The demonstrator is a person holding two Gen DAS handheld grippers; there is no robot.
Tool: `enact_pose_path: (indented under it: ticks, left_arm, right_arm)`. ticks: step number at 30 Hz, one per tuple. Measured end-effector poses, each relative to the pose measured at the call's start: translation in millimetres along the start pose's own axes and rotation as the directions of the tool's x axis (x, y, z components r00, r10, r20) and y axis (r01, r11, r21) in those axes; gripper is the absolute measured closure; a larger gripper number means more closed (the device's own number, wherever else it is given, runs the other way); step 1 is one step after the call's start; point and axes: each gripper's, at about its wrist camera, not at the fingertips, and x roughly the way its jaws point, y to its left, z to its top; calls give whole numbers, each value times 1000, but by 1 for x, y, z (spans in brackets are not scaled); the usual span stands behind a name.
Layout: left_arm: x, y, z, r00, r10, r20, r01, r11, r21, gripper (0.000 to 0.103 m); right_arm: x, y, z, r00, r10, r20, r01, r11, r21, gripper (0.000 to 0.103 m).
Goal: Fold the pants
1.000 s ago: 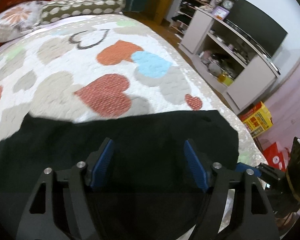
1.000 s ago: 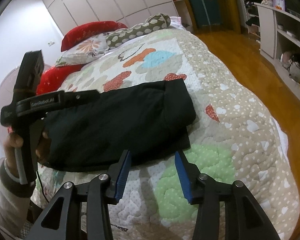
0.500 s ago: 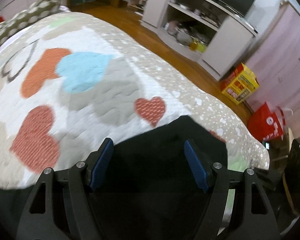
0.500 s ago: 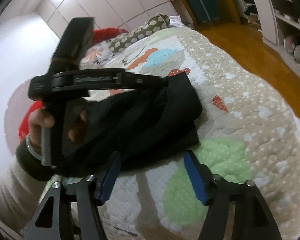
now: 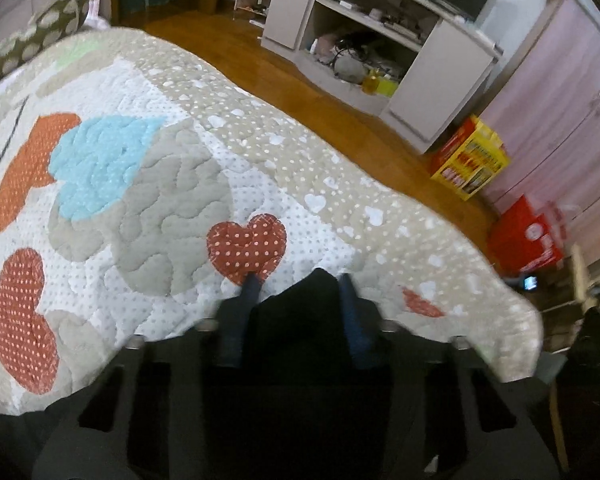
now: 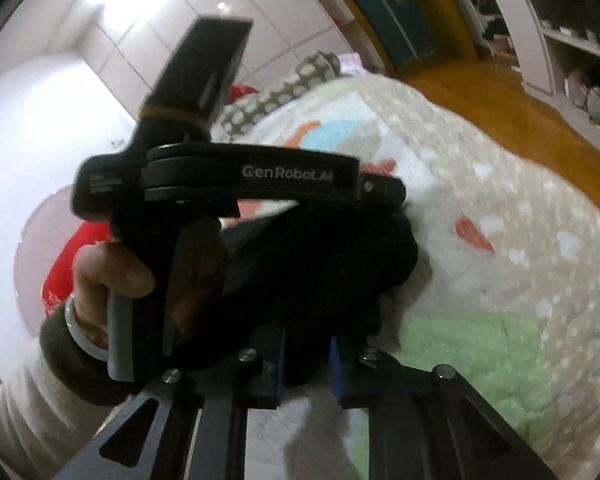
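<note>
On my left wrist view, my left gripper (image 5: 300,292) sits low in the centre of the frame, its 2 blue fingers (image 5: 249,289) drawn in against a peak of the black pants (image 5: 304,320), pinching the cloth between them. The quilt (image 5: 140,184) with its heart patches fills the left and middle of that frame, and the white shelf unit (image 5: 380,36) runs across the upper right.

On my right wrist view, my right gripper (image 6: 306,356) is at bottom centre, fingers closed in on the lower edge of the bunched pants (image 6: 340,264), which sit mid-frame on the quilt (image 6: 520,240). The left gripper (image 6: 384,188) crosses the middle of this frame, with the left hand (image 6: 112,276) gripping its handle at the left.
</note>
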Motion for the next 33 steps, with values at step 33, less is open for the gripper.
enact_pose_path:
  ticks: [33]
  left_arm:
    - [-194,104,-204,887,425,181,-316,843,-434,53]
  right_arm:
    - [115,155,13,975,75,-211,-149,920,-363,78]
